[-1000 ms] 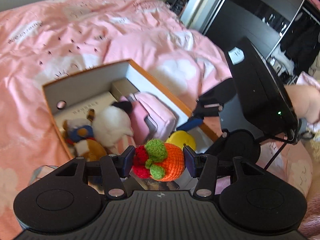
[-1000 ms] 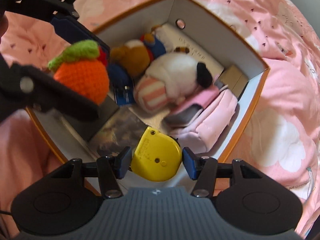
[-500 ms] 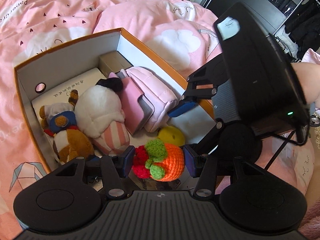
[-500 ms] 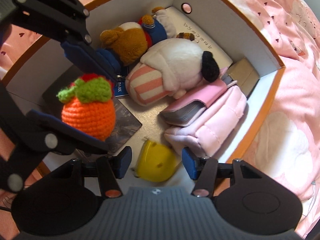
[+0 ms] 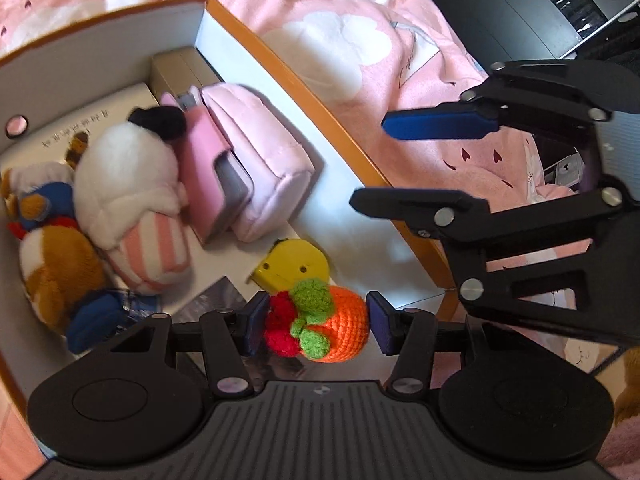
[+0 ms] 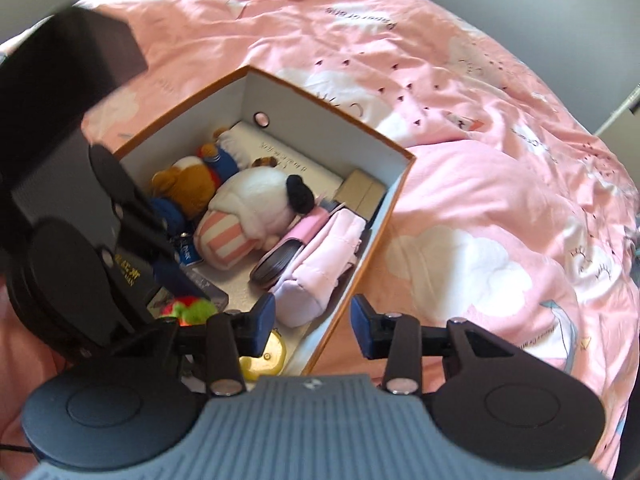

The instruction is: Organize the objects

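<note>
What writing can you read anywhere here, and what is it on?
"Paper Crane": upside down on the pink bedsheet.
"PARK": faint, on the blue tag in the box.
Line of characters on the white book: too small to read.
Gold label on the left gripper: too blurred.

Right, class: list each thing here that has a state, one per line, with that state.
Box: open, no lid on it.
Left gripper: shut on the crochet carrot.
Right gripper: empty, jaws closing.
Yellow tape measure: lying loose in the box.
Pink pouch: lying on its side.
</note>
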A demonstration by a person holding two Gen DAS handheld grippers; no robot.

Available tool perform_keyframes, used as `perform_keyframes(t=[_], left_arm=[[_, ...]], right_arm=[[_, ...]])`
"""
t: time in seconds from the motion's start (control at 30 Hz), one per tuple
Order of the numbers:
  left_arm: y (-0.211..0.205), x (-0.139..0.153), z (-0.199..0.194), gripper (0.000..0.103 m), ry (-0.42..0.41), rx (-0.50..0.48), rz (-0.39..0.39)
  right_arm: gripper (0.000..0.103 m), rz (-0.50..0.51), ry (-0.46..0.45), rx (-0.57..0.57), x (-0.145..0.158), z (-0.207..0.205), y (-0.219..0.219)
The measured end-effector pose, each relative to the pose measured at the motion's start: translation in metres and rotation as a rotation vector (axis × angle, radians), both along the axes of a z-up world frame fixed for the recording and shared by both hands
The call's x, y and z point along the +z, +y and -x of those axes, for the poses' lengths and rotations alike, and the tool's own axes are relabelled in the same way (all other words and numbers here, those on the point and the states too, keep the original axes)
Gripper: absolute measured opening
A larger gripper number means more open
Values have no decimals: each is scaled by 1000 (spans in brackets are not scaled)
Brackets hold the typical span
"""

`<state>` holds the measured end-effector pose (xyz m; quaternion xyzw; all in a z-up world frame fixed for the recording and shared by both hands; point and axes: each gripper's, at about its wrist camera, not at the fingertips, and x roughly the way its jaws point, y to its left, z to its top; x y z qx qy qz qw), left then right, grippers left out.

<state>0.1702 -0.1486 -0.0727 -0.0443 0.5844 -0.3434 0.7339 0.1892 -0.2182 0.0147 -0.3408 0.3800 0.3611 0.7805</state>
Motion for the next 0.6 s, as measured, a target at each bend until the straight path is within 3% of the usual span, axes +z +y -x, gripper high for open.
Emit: perform_keyframes(t=[0.13, 0.23, 0.37, 0.47, 0.6], left_arm=[[-4, -7, -1, 61, 41, 25, 2], [-2, -9, 1, 70, 54, 36, 13], [5, -2, 6, 71, 31, 55, 8], [12, 14, 14, 72, -47, 93, 8], [33, 43, 34, 72, -225, 178, -31]], right_arm=[[43, -44, -9, -40, 11, 1, -7], [45, -61, -10, -56, 11, 2, -9], [49, -81, -19, -88, 13, 4, -11], [53, -119, -9, -119, 18, 8, -14], [59, -205, -5, -184, 28, 19, -17]])
